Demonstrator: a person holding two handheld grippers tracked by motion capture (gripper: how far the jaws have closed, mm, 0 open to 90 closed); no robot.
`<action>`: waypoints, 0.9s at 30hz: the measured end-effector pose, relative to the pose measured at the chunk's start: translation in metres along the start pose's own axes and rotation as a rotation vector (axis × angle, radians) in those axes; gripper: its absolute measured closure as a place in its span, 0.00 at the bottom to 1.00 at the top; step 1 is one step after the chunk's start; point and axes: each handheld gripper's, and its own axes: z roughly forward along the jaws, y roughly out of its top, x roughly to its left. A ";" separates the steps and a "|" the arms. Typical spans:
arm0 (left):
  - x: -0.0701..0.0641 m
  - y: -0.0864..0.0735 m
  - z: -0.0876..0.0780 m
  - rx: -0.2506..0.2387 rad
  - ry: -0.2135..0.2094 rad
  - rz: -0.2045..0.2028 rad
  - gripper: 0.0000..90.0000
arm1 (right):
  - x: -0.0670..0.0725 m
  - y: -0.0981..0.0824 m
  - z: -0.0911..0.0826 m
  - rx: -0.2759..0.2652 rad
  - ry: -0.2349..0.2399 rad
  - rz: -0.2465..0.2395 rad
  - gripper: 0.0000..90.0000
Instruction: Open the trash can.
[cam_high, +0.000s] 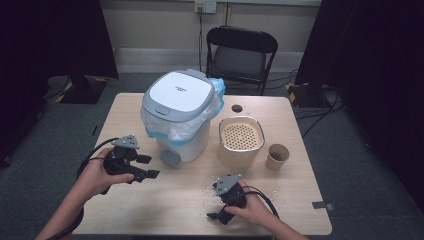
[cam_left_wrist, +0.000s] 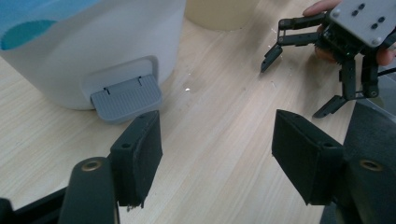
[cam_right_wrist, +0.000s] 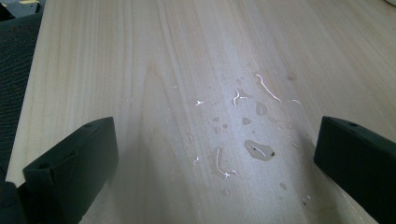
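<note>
A white pedal bin (cam_high: 177, 107) with a grey lid and a blue-edged plastic liner stands at the table's back left of centre. Its grey pedal (cam_high: 170, 157) faces me, and in the left gripper view the pedal (cam_left_wrist: 126, 98) lies just beyond my jaws. My left gripper (cam_high: 150, 166) hovers to the left of the pedal, open with nothing between its pads (cam_left_wrist: 219, 154). My right gripper (cam_high: 214, 202) sits near the front edge, open wide and holding nothing (cam_right_wrist: 215, 158). The left gripper view shows it farther off (cam_left_wrist: 294, 88). Spilled droplets (cam_right_wrist: 259, 149) wet the wood beneath it.
A beige tub with a perforated insert (cam_high: 241, 140) stands right of the bin, with a brown paper cup (cam_high: 276, 156) beside it. A small dark disc (cam_high: 237, 108) lies behind them. A black folding chair (cam_high: 240, 55) stands beyond the wooden table (cam_high: 295, 210).
</note>
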 end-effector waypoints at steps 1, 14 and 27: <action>0.000 0.001 -0.002 0.001 0.001 -0.012 0.38 | 0.000 0.000 0.000 -0.002 -0.001 -0.002 0.00; 0.003 0.022 -0.015 -0.005 0.019 -0.014 0.43 | 0.000 0.000 0.000 -0.004 -0.001 0.001 0.00; 0.006 0.040 -0.026 -0.026 0.029 -0.015 0.50 | 0.000 0.000 0.000 -0.002 -0.002 -0.001 0.00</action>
